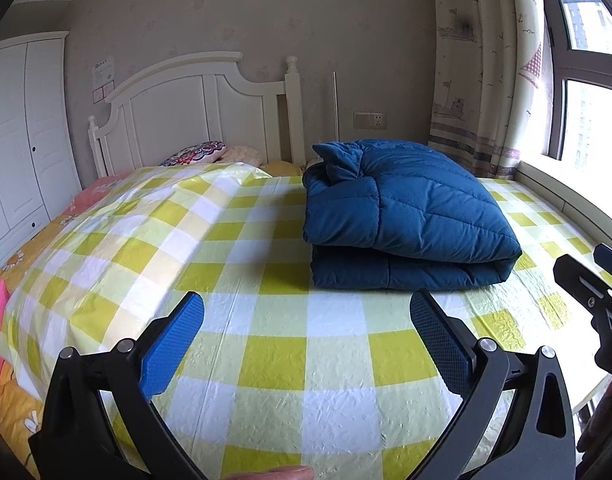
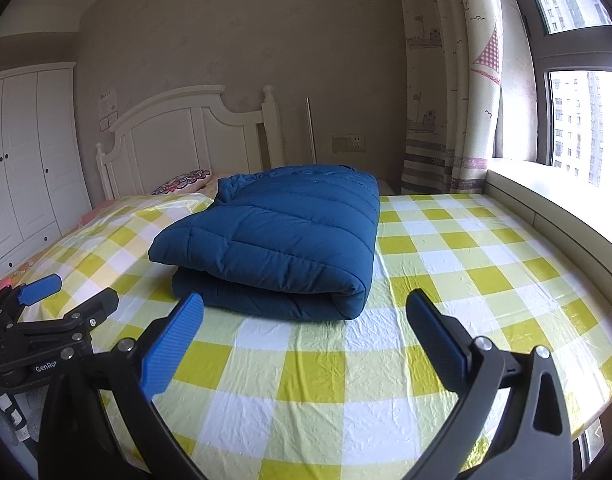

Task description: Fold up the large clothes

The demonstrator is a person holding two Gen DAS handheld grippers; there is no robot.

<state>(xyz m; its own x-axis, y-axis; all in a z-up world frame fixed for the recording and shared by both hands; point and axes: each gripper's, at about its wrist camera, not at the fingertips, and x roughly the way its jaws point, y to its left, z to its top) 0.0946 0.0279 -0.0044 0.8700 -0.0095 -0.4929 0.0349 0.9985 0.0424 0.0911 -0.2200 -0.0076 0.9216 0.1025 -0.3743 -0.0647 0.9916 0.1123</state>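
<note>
A dark blue quilted coat (image 1: pixel 405 216) lies folded into a thick bundle on the bed's yellow-and-white checked cover (image 1: pixel 290 360). It also shows in the right wrist view (image 2: pixel 282 240). My left gripper (image 1: pixel 306 312) is open and empty, held above the cover a short way in front of the bundle. My right gripper (image 2: pixel 304 312) is open and empty, also just in front of the bundle's near fold. Each gripper shows at the edge of the other's view: the right one (image 1: pixel 597 284), the left one (image 2: pixel 62 292).
A white headboard (image 1: pixel 194 108) and pillows (image 1: pixel 198 152) stand at the far end of the bed. A white wardrobe (image 1: pixel 18 140) is on the left. A window sill (image 2: pixel 553 200) and curtains (image 2: pixel 445 80) run along the right side.
</note>
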